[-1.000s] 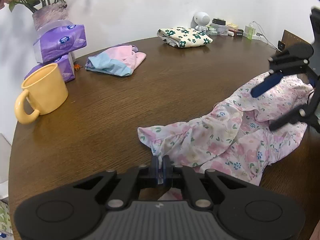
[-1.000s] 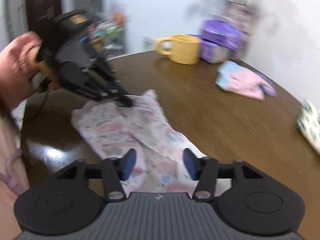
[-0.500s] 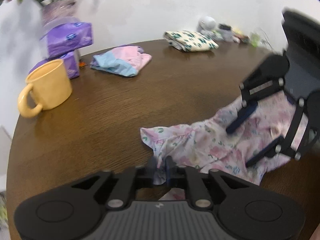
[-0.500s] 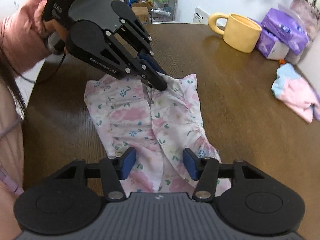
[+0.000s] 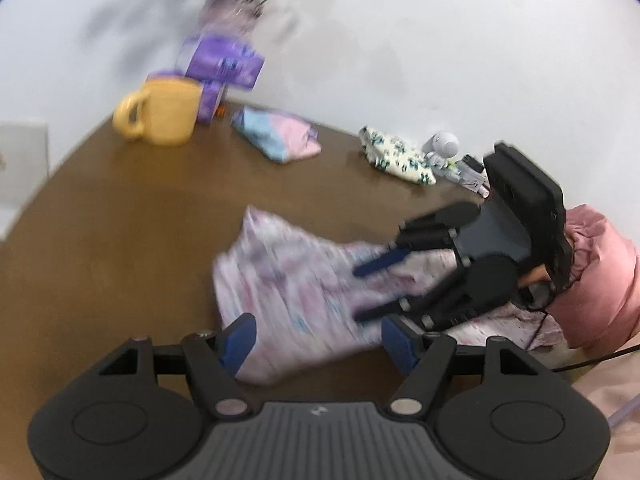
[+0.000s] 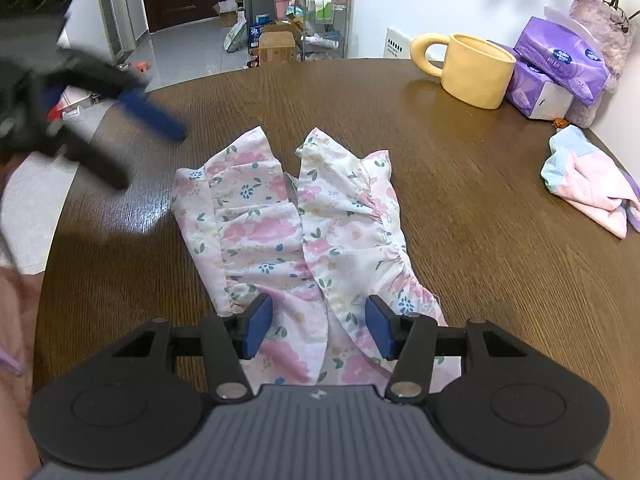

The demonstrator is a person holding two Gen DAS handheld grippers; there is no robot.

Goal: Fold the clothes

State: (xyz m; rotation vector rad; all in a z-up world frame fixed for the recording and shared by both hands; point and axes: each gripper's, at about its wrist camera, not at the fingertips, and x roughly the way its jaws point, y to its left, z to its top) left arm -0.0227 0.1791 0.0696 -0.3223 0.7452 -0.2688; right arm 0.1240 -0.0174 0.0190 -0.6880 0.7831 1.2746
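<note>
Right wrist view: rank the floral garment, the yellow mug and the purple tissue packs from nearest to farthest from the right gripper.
1. Floral garment: between the right gripper's fingers.
2. Yellow mug: far side of the table, right of centre.
3. Purple tissue packs: behind the mug, by the wall.

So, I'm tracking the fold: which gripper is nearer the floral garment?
Right. The right gripper stands open over the floral garment; the left gripper, jaws opening, is off its edge, holding nothing.

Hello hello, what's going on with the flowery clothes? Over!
Left tool opening, nothing held. Right tool open over the pink floral cotton garment, lying loosely folded on the brown wooden table. Nothing in the way.
</note>
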